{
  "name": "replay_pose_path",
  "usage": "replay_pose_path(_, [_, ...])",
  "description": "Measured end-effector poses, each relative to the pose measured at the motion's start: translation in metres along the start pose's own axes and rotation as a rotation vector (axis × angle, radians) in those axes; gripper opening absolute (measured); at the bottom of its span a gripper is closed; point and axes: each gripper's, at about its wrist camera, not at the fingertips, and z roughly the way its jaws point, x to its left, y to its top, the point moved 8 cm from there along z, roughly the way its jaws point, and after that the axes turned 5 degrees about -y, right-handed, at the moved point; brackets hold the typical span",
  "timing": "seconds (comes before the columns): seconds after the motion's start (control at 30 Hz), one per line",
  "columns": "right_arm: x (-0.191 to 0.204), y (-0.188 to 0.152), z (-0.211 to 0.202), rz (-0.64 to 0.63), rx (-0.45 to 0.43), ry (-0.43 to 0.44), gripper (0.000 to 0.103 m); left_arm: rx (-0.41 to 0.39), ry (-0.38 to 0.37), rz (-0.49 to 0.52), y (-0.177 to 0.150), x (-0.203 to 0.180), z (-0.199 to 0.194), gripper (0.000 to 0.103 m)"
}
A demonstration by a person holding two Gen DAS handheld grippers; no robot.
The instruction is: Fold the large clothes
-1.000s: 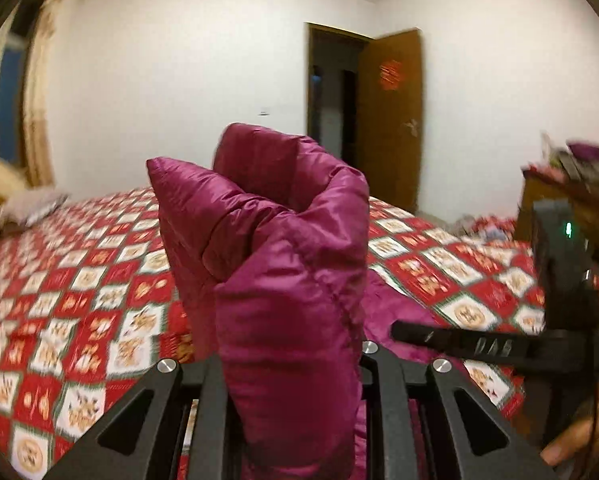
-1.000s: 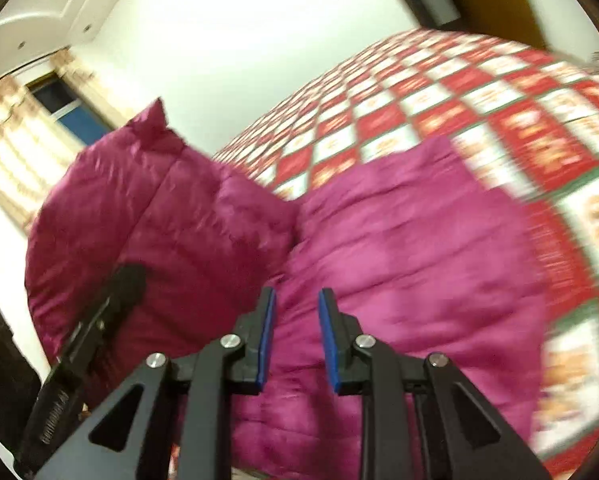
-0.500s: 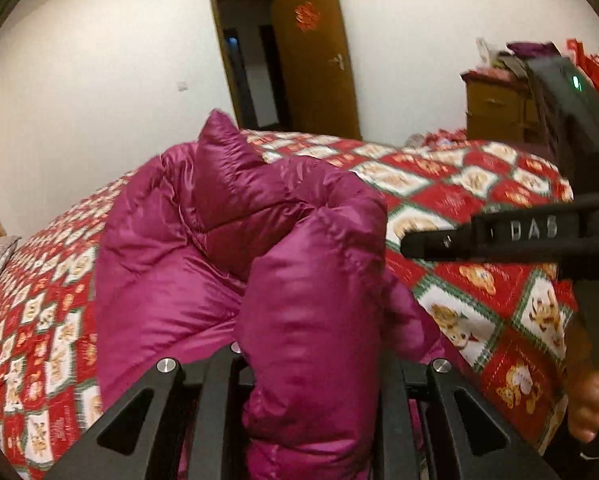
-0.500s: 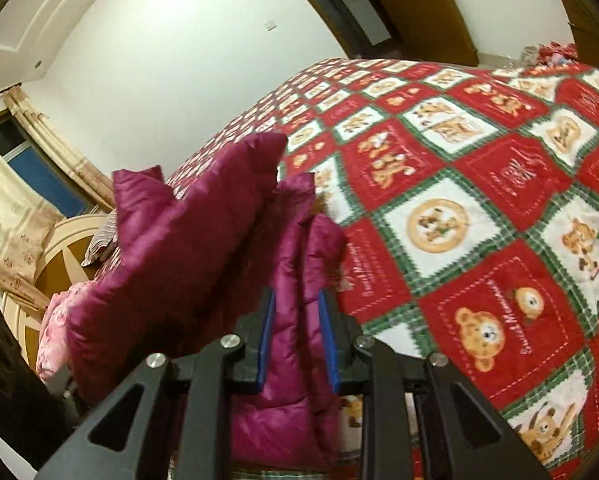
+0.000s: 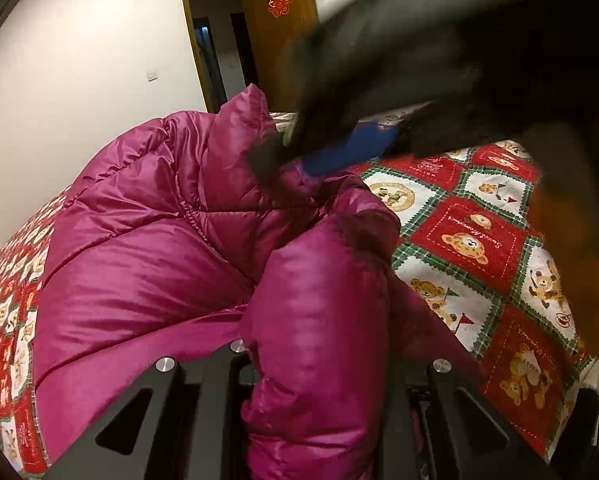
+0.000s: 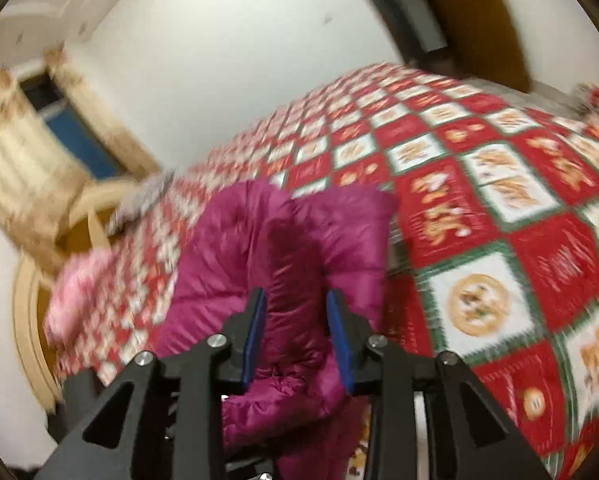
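Since half a second ago the right hand-held gripper (image 5: 339,156) has swung in across the left wrist view, where it now shows as a dark blur with a blue pad reaching onto the top of the magenta puffer jacket (image 5: 159,248); before, it stood off to the side above the quilt. In the right wrist view the room has also shifted and the picture is smeared, and the jacket now sits lower and more bunched on the bed. The left hand-held gripper (image 5: 319,380) is clenched on a thick roll of the jacket, which rises between its two black fingers and hides their tips. The right hand-held gripper (image 6: 297,328) has its blue-padded fingers (image 6: 255,332) set wide apart on either side of a fold of the jacket (image 6: 283,264); fabric fills the gap between them, but whether the pads press on it cannot be told through the blur. The jacket lies heaped near the edge of the bed, on the red, green and white bear-patterned quilt (image 5: 471,240). Past the jacket in the left wrist view is a white wall and an open brown door (image 5: 279,32) with a red ornament. In the right wrist view a pink cloth (image 6: 79,292) lies on the quilt beside a pale curved headboard (image 6: 27,312), with a curtain (image 6: 15,168) behind.
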Motion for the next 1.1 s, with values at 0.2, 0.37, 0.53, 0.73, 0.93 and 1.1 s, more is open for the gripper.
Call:
replay_pose_path(0.2, [-0.019,-0.019,0.037,0.039,0.115,-0.064,0.028,-0.019,0.005,0.020,-0.002,-0.004,-0.015,0.028])
replay_pose_path(0.37, [-0.024,-0.023,0.044,0.008,0.171,-0.063,0.026,-0.064,0.056,0.153,-0.009,-0.022,-0.042,0.040])
replay_pose_path(0.53, [-0.030,-0.023,0.048,0.048,0.219,-0.026,0.025,-0.104,0.060,0.239,-0.020,-0.036,-0.077,0.050])
replay_pose_path(0.73, [-0.034,-0.028,0.047,0.053,0.180,0.003,0.025,-0.119,-0.025,0.153,-0.025,-0.015,-0.125,0.056])
replay_pose_path(0.93, [-0.030,-0.034,0.023,0.015,0.100,-0.030,0.027,-0.176,-0.089,-0.207,0.023,0.072,-0.137,0.080])
replay_pose_path(1.1, [-0.026,-0.029,-0.013,-0.011,0.064,-0.078,0.030,-0.114,0.001,-0.363,0.048,0.133,-0.076,0.080])
